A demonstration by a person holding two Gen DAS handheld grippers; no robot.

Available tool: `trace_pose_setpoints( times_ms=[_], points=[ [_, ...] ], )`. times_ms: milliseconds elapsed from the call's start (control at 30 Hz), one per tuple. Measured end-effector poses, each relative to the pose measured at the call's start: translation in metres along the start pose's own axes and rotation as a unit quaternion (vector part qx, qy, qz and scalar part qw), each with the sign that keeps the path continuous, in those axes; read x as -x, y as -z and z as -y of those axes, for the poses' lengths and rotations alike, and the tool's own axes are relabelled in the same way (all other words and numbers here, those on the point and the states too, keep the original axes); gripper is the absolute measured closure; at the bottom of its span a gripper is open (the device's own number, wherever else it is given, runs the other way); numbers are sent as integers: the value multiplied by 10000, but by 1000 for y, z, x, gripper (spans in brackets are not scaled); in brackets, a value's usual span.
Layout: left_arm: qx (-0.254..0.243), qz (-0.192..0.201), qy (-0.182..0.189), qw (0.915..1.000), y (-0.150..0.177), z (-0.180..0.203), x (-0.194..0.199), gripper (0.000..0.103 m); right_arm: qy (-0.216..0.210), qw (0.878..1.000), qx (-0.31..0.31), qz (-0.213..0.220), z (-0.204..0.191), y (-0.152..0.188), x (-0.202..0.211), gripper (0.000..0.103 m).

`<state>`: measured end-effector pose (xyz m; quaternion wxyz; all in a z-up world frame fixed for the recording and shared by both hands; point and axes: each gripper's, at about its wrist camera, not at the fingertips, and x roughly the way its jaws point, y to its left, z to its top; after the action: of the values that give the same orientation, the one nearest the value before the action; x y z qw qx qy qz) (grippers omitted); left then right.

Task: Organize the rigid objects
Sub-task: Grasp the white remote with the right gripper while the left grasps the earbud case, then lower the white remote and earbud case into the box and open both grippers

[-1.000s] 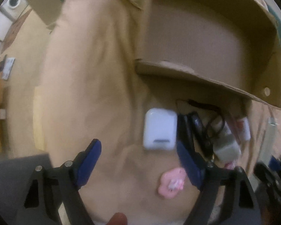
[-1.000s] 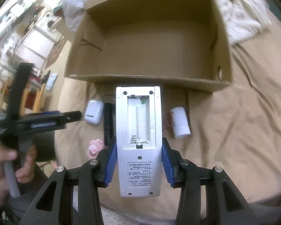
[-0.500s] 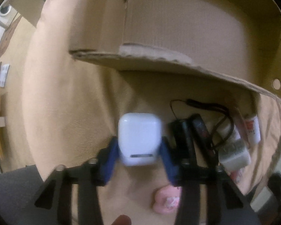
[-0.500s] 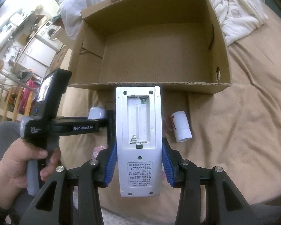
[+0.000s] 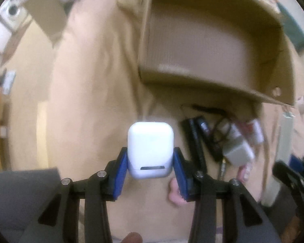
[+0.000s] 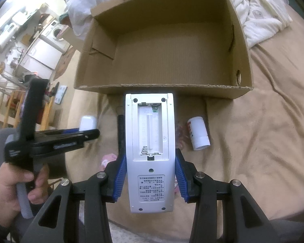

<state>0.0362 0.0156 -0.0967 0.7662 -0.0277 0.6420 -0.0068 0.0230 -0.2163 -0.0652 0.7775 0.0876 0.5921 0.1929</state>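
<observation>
Before the empty cardboard box (image 6: 164, 46), left fingers (image 5: 121, 170) clamp a white case (image 5: 150, 149), right fingers (image 6: 180, 178) a remote (image 6: 150, 151).

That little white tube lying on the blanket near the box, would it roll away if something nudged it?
Probably somewhat: the white tube is a round cylinder lying on its side, so a sideways nudge would likely turn it. The soft, wrinkled blanket would likely stop it soon. It looks like rigid plastic, so it should keep its shape when gripped, though perhaps slippery.

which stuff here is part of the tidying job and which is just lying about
Job: earbud case in left gripper; remote in right gripper; cardboard box; white tube; black cable.

Lying about: white bedding, washing machine.
</observation>
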Motion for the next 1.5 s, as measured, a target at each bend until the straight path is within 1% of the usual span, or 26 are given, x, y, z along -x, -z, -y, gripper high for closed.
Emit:
trace_pose_setpoints(
  times_ms=[100, 167, 267, 433, 500, 533, 633, 733, 900, 967, 1000, 1067, 1133, 1200, 1267, 1500],
  points=[
    [-190, 351, 16, 9992, 0, 3, 25, 63, -42, 9999, 38, 129, -1, -2, 9, 57],
    [-269, 459, 17, 9986, -14, 13, 44, 63, -61, 9997, 71, 205, -1, -6, 14, 57],
    [-338, 685, 11, 9971, -28, 17, 55, 63, -60, 9993, 125, 337, -3, -18, 19, 57],
    [-410, 773, 131, 9961, -58, 26, 71, 63, 38, 9980, 250, 573, -5, -50, 28, 57],
    [-484, 787, 127, 9956, -76, 32, 67, 63, 94, 9975, 272, 650, -4, -67, 29, 57],
    [-514, 806, 103, 9954, -79, 38, 69, 63, 119, 9973, 267, 679, -3, -74, 29, 57],
    [-634, 848, 18, 9944, -99, 51, 63, 63, 168, 9971, 191, 724, 3, -99, 25, 57],
    [-702, 766, -8, 9946, -117, 57, 47, 63, 285, 9965, 178, 761, 8, -122, 15, 57],
    [-858, 675, -39, 9940, -126, 70, 17, 63, 410, 9962, 159, 757, 11, -146, -11, 57],
    [-785, 444, 114, 9959, -127, 70, 2, 63, 464, 9962, 169, 721, 12, -149, -23, 57],
    [-756, 334, 130, 9965, -127, 70, -5, 63, 502, 9962, 178, 688, 12, -150, -30, 57],
    [-843, 340, -9, 9959, -126, 74, -12, 63, 495, 9969, 158, 590, 13, -149, -40, 57],
    [-955, 358, -110, 9947, -123, 79, -17, 63, 402, 9980, 83, 482, 17, -147, -50, 57],
    [-937, 317, -116, 9950, -121, 80, -21, 63, 566, 9971, 235, 446, 14, -146, -58, 57],
    [-906, 275, -136, 9954, -122, 81, -25, 63, 631, 9969, 276, 392, 14, -146, -62, 57],
    [-950, 230, -240, 9949, -121, 90, -32, 63, 894, 9956, 118, 255, 24, -147, -72, 57]
  ],
)
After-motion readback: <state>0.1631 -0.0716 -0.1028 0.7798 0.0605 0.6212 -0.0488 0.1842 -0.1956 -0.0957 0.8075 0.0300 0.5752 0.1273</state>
